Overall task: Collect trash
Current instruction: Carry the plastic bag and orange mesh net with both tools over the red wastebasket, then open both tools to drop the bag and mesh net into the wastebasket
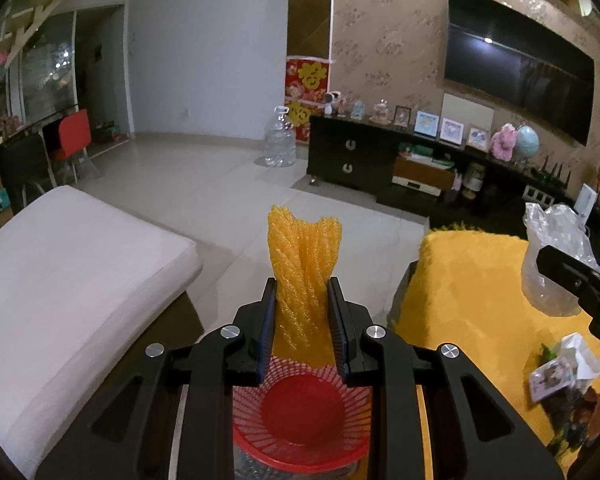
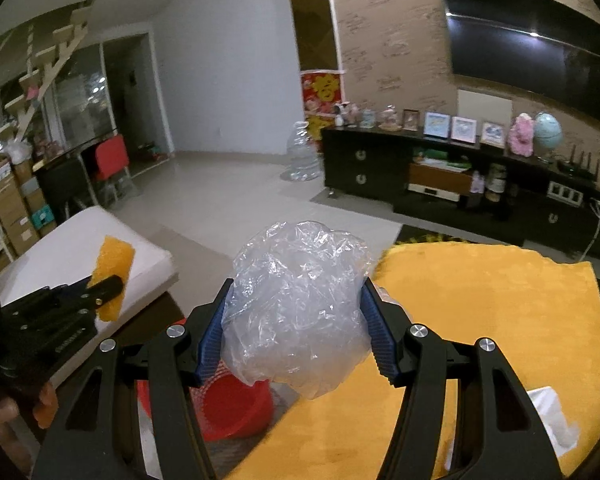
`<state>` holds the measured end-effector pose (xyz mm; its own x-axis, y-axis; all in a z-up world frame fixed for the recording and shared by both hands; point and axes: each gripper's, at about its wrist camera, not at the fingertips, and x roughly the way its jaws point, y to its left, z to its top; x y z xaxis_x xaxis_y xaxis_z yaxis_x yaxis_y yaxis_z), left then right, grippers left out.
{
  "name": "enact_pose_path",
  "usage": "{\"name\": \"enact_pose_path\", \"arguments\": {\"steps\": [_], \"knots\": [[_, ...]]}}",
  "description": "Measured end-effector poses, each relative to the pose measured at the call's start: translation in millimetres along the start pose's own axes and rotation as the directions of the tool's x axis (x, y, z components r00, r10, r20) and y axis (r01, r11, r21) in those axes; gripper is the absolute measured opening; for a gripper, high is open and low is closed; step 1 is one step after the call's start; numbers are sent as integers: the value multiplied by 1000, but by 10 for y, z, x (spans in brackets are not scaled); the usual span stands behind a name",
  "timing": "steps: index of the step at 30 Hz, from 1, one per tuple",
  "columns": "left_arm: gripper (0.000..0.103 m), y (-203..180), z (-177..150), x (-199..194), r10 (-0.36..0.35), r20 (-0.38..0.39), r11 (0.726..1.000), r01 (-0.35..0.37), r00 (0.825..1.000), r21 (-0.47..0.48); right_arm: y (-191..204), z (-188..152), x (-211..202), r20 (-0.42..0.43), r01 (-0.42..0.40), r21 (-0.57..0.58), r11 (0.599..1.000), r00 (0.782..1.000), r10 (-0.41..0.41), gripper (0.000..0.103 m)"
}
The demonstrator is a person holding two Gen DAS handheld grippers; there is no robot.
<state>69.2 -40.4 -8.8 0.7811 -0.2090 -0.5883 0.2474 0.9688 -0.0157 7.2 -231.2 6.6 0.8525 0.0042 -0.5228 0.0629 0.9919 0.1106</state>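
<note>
Left wrist view: left gripper (image 1: 302,304) jaws clamped orange foam net (image 1: 303,260), long axis upright, directly above red basket (image 1: 302,412). Right gripper (image 2: 296,320) squeezed crumpled clear bag (image 2: 300,300), right of basket, farther off.

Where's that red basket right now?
The red basket sits low on the floor, directly below the left gripper holding the orange foam net, beside the yellow-covered table.

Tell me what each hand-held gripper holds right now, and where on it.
Left hand-held gripper: the orange foam net, clamped by its lower half, top sticking out. Right hand-held gripper: the crumpled clear plastic bag, squeezed across its middle.
</note>
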Motion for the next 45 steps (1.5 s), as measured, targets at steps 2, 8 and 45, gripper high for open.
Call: {"name": "enact_pose_path", "arguments": {"steps": [2, 8, 45], "knots": [[23, 30, -34, 40, 13, -13, 1000, -13, 1000, 6, 99, -20, 70, -14, -18, -15, 1000, 1000, 17, 58], [23, 150, -166, 229, 44, -71, 999, -42, 997, 21, 320, -113, 254, -63, -64, -58, 996, 996, 60, 58], [58, 340, -678, 835, -2, -276, 997, 22, 961, 68, 631, -535, 928, -238, -221, 65, 973, 944, 230, 82]]}}
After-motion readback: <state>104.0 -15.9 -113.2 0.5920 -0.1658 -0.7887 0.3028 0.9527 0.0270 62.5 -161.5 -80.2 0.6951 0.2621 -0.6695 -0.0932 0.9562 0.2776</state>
